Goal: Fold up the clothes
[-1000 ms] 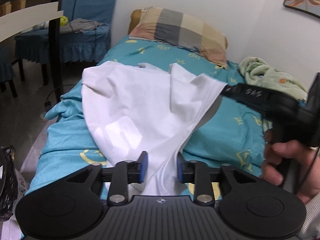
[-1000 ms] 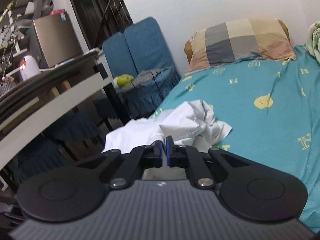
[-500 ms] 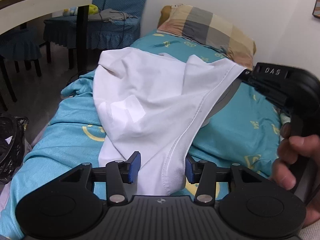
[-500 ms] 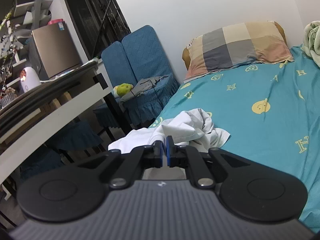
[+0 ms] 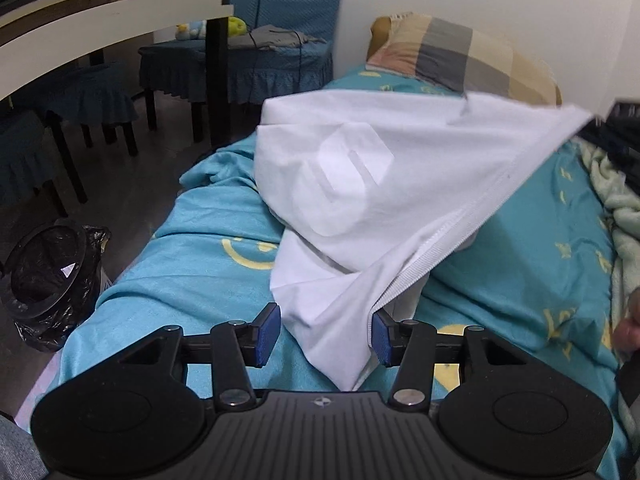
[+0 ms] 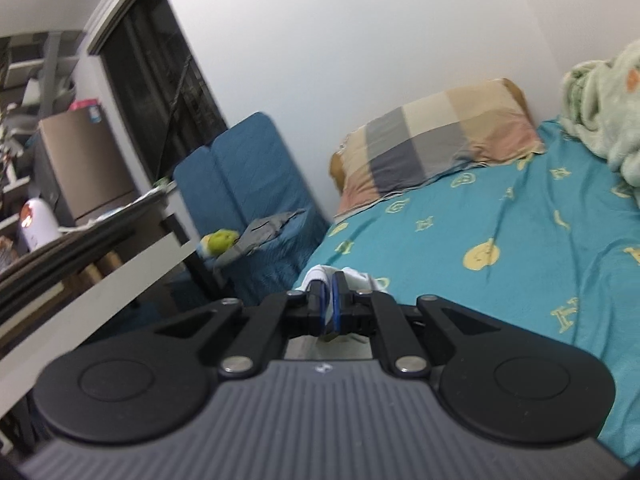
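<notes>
Left wrist view: white cotton T-shirt point(image 5: 360, 184) lifted, unfolded.
Right gripper point(image 6: 329, 306) pinches its hem upper right; left gripper point(image 5: 324, 334) gapes around loose cloth, having just widened; every fold remains.

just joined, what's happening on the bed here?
A person is folding a white T-shirt on the teal bedsheet, with a hand-held gripper in each hand. The right hand-held gripper is shut on a corner of the shirt and holds that edge up taut. The left hand-held gripper has just been opening; the shirt's lower end hangs loose between its pads, not pinched.
</notes>
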Tool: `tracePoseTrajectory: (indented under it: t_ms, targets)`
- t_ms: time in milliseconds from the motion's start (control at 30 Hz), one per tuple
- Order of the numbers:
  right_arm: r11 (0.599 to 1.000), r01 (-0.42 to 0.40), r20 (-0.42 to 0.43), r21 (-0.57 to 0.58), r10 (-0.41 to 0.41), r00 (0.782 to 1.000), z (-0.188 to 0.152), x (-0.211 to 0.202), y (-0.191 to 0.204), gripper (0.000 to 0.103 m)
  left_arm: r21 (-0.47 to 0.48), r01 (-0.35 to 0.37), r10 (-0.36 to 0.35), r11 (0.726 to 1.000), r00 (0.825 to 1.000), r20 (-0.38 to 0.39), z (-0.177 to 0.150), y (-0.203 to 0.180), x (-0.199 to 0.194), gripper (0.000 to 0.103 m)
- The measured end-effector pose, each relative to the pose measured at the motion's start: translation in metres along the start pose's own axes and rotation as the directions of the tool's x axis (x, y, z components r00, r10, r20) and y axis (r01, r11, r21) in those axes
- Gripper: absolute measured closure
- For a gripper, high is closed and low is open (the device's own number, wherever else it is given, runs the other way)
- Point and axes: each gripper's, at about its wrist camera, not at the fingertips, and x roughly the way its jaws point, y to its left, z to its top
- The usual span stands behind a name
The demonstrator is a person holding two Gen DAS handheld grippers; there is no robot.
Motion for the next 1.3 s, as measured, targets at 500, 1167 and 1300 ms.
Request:
tracePoseTrajectory:
  t_ms: [500,1167,1300]
  targets:
    - [0.991,0.027,-0.205,0.133,0.001,0.979,-0.041,0.034,-0.045,0.094,-0.114,0.146,-0.118,0.983,0.969,0.218,0.015,0.018,-0.043,0.099]
    - [0.968,-0.195,0.222,-0.159,0.227,0.948,0.126,-0.122,0.115,0.099,-0.075,0.390,-0.230,0.918,0.676,0.700,0.160,0.073,-0.223,0.100]
    - [0.946,-0.209,0.318,-0.248,0.283,0.905,0.185,-0.177,0.162,0.099,-0.012,0.436,-0.283,0.900,0.605,0.745,0.201,0.076,-0.288,0.100]
